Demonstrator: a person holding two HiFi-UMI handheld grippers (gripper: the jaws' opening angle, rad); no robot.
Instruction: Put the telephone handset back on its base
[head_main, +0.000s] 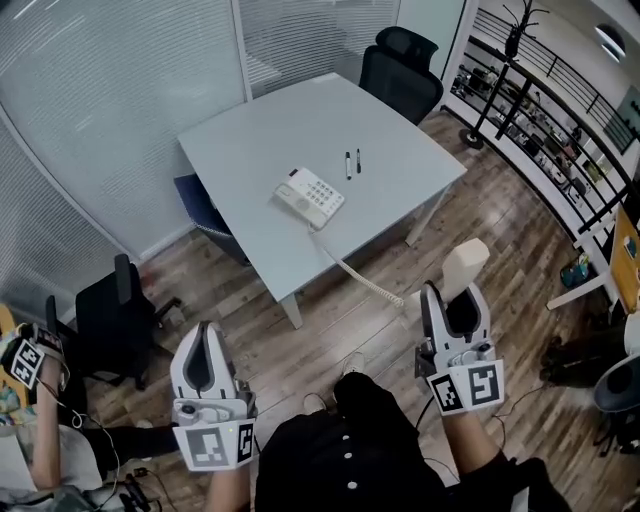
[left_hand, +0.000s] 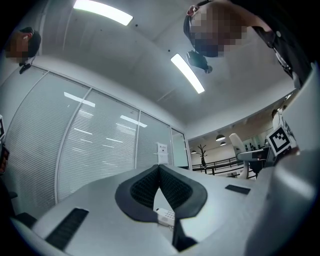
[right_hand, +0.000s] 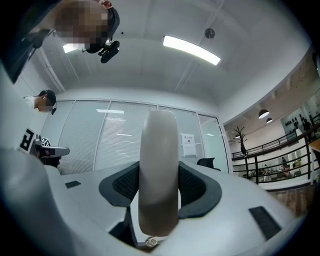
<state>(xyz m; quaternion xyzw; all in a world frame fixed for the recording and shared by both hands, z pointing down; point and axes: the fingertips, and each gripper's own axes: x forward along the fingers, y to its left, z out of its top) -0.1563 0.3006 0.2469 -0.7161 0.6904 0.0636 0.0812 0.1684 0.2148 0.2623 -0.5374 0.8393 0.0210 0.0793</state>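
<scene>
While I stand a little away from the grey table (head_main: 260, 140), my right tongs (head_main: 455, 292) are pinching the telephone handset (head_main: 465, 263). In the right gripper view the handset (right_hand: 159, 140) stands upright between the two dark pads, and both pads press on its sides, so the right tongs (right_hand: 159, 169) are spread wide around it and closed on it. The handset is beige, and its upper end sticks out above the jaws.

From the head view, the handset is in the air over the wooden floor (head_main: 340, 330), off the near edge of the table and well apart from the telephone base (head_main: 310, 197). The base lies flat near the middle of the table, with its keypad up. A coiled cord (head_main: 360, 275) goes from the base over the table edge toward the handset.

My left tongs (head_main: 207, 328) hold nothing. In the left gripper view the pads meet at the tip, so the left tongs (left_hand: 159, 168) are pressed together, and the base (left_hand: 165, 216) shows small and far behind them.

Two dark pens (head_main: 352, 163) lie side by side on the table, just beyond the base. A black office chair (head_main: 400, 70) stands at the far side of the table, and another black chair (head_main: 115, 325) stands on the floor to the left.
</scene>
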